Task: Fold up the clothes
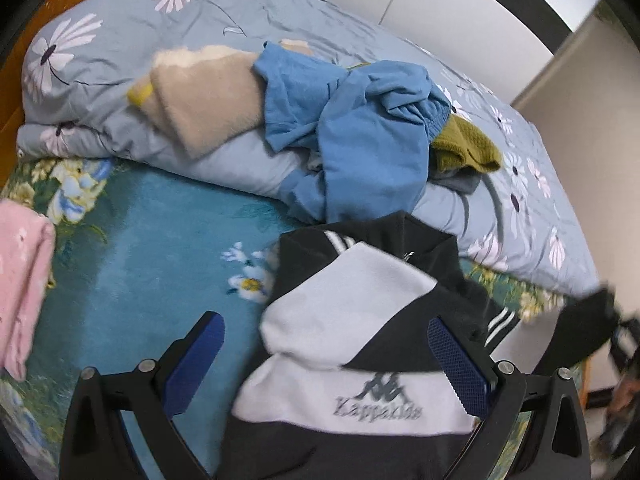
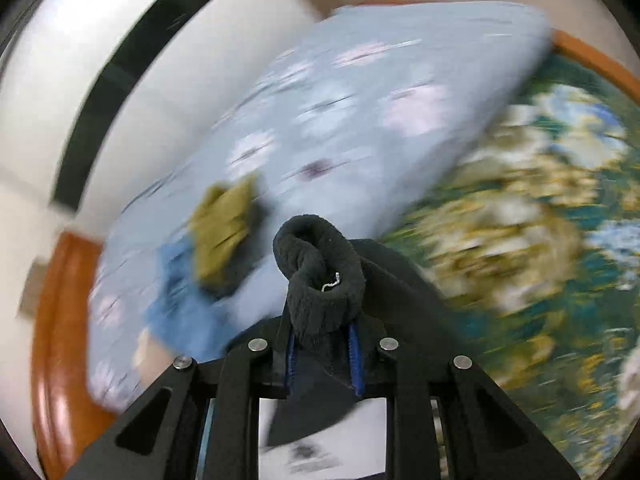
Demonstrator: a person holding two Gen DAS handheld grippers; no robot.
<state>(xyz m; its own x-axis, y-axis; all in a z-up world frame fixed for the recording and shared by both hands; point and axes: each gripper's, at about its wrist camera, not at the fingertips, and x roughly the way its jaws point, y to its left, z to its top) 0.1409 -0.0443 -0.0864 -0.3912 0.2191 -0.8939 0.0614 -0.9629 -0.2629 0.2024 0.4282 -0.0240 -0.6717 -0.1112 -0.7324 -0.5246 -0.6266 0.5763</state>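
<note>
Bed [image 1: 132, 216] with a floral quilt [image 1: 120, 32] at 12 o'clock, clothes heaped on it. Black-and-white jacket [image 1: 352, 308] lies at 5 o'clock between the wide-open left gripper [image 1: 328, 344]. Right gripper [image 2: 322, 336] is clamped on its black cuff [image 2: 320, 264].

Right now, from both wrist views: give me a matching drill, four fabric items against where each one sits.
Items:
1. black-and-white jacket
2. pink folded cloth
3. blue garment
4. black cuff

Places:
A. on the flowered quilt
B. left edge of the bed
C. pinched in the right gripper
D. between the left gripper's open jaws

Pairs: 1-D, 2-B, 3-A, 4-C
</note>
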